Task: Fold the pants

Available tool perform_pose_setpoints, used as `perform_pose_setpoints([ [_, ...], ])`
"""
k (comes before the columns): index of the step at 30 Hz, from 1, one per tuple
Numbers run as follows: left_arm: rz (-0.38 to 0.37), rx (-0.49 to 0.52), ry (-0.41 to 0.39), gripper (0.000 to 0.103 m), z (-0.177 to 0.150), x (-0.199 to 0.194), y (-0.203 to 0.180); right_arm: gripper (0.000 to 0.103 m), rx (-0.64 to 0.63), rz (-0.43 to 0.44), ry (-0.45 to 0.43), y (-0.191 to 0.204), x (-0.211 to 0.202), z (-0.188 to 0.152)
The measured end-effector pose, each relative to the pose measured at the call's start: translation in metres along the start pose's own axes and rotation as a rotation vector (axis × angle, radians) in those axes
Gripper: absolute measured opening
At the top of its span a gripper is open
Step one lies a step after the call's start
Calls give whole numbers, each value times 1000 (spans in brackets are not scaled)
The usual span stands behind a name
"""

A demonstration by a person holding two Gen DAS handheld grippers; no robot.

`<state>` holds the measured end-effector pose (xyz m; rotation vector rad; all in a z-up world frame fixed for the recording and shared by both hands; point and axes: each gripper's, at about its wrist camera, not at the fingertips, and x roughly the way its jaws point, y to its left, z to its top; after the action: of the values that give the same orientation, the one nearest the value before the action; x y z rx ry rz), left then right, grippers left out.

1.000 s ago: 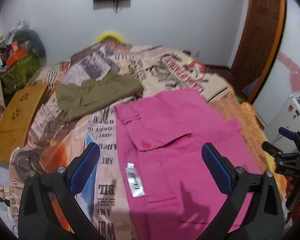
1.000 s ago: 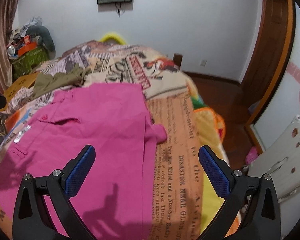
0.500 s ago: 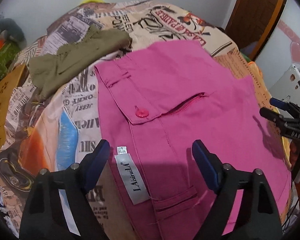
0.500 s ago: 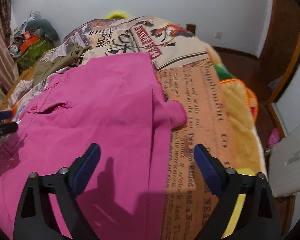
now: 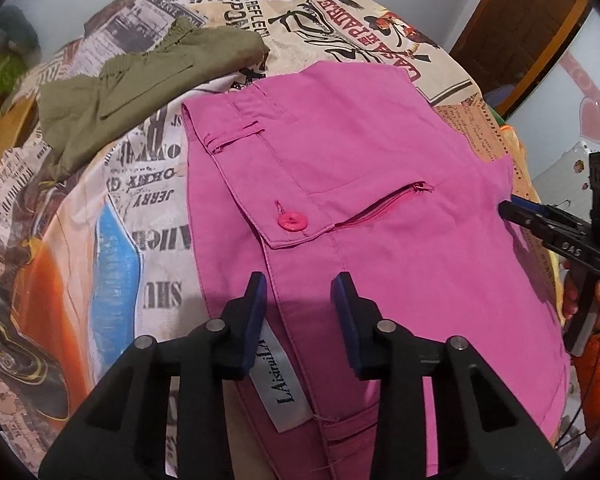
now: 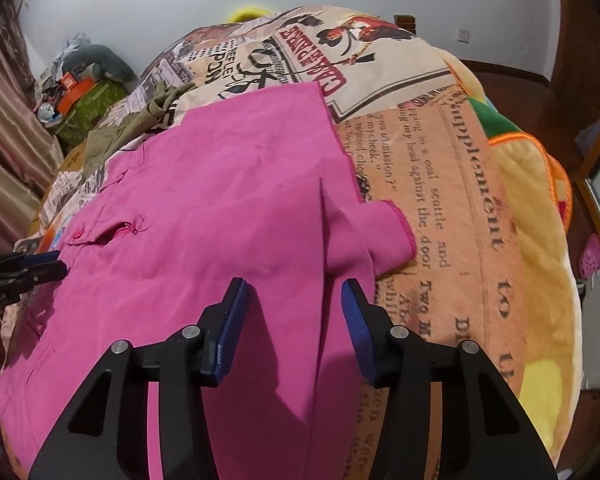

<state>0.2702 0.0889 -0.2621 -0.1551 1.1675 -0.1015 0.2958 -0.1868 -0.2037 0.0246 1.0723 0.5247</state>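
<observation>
Pink pants (image 5: 360,184) lie flat on a bed with a newspaper-print cover; they also show in the right wrist view (image 6: 220,208). The waistband with a pink button (image 5: 292,222) and a white label (image 5: 280,384) lies at the left side. My left gripper (image 5: 300,292) is low over the waistband edge, its jaws partly closed with a gap, holding nothing. My right gripper (image 6: 292,300) is low over the leg end near a turned-up hem (image 6: 384,232), jaws likewise apart. Each gripper shows at the edge of the other's view.
Folded olive pants (image 5: 140,80) lie at the far left of the bed cover (image 5: 112,216). A cluttered pile (image 6: 80,80) stands by the wall on the left. A wooden door (image 5: 520,32) and floor lie to the right of the bed.
Both grippers have dropped closer to the pink pants and both pairs of jaws have narrowed from wide open to a smaller gap.
</observation>
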Motion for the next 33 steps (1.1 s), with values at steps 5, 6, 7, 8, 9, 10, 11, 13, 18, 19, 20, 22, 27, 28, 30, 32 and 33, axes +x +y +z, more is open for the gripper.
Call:
perform_pose_setpoints([
  [5, -68, -61, 40, 28, 7, 7, 11, 43, 16, 22, 22, -1, 14, 3],
  [6, -69, -73, 47, 21, 9, 8, 14, 42, 12, 18, 15, -1, 14, 4],
  [7, -69, -81, 52, 14, 11, 9, 15, 40, 3, 18, 15, -1, 15, 4],
  [8, -78, -86, 57, 11, 12, 10, 16, 38, -6, 13, 16, -1, 15, 5],
  [9, -92, -91, 68, 8, 13, 12, 16, 30, -11, 9, 16, -1, 14, 4],
  [10, -92, -87, 74, 6, 13, 13, 15, 22, -20, 6, 16, 0, 14, 4],
  [11, -82, -68, 77, 6, 13, 13, 12, 20, -24, 6, 19, 0, 14, 5],
  [13, -42, -20, 73, 5, 12, 12, 5, 13, -40, 0, 17, 1, 14, 4],
  [18, 46, 70, 67, 3, 7, 9, -6, 8, -126, -62, 12, 15, 16, 0],
  [19, 54, 81, 66, 3, 5, 9, -6, 7, -138, -73, 17, 17, 17, 0],
  [20, 57, 86, 65, 4, 4, 8, -6, 7, -142, -76, 23, 16, 16, 1],
  [22, 61, 84, 58, 4, 0, 6, -3, 7, -134, -74, 30, 14, 15, 1],
  [27, 87, 88, 43, 4, -3, 9, -5, 6, -107, -87, 28, 8, 11, -5],
  [28, 100, 97, 41, 5, -4, 9, -8, 6, -101, -94, 29, 7, 10, -5],
  [30, 123, 120, 39, 5, -4, 11, -12, 6, -100, -118, 37, 6, 11, -6],
  [32, 127, 123, 38, 5, -5, 11, -12, 6, -104, -125, 44, 6, 10, -8],
  [33, 123, 118, 39, 6, -4, 11, -11, 6, -103, -136, 47, 6, 9, -8],
])
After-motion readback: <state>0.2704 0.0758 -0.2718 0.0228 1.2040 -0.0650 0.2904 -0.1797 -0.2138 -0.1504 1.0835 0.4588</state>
